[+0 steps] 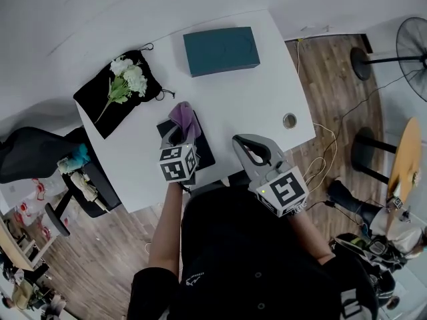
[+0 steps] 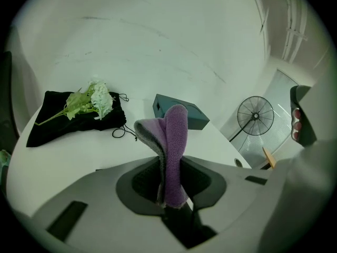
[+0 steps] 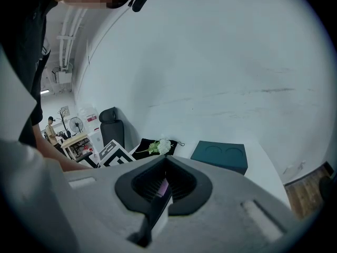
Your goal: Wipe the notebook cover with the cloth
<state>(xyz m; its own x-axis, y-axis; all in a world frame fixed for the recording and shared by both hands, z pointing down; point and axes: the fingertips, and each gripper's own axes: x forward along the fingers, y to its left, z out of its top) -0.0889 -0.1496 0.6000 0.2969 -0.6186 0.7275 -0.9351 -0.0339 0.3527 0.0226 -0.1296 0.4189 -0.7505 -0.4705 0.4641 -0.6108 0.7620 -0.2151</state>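
Observation:
A black notebook (image 1: 204, 153) lies flat near the front edge of the white table (image 1: 260, 99). My left gripper (image 1: 179, 133) hovers over the notebook's left part. It is shut on a purple cloth (image 1: 184, 117), which stands up out of the jaws in the left gripper view (image 2: 174, 141). There the left gripper (image 2: 169, 194) hides the notebook. My right gripper (image 1: 239, 141) sits just right of the notebook with its jaws together and nothing held. In the right gripper view the right gripper (image 3: 160, 194) shows only a thin slit between its jaws.
A teal box (image 1: 221, 50) sits at the table's back. A black bag (image 1: 100, 109) with white flowers (image 1: 128, 77) lies at the left. A cable hole (image 1: 289, 120) is at the right. A black chair (image 1: 40, 153) and a fan (image 1: 413, 42) stand on the floor.

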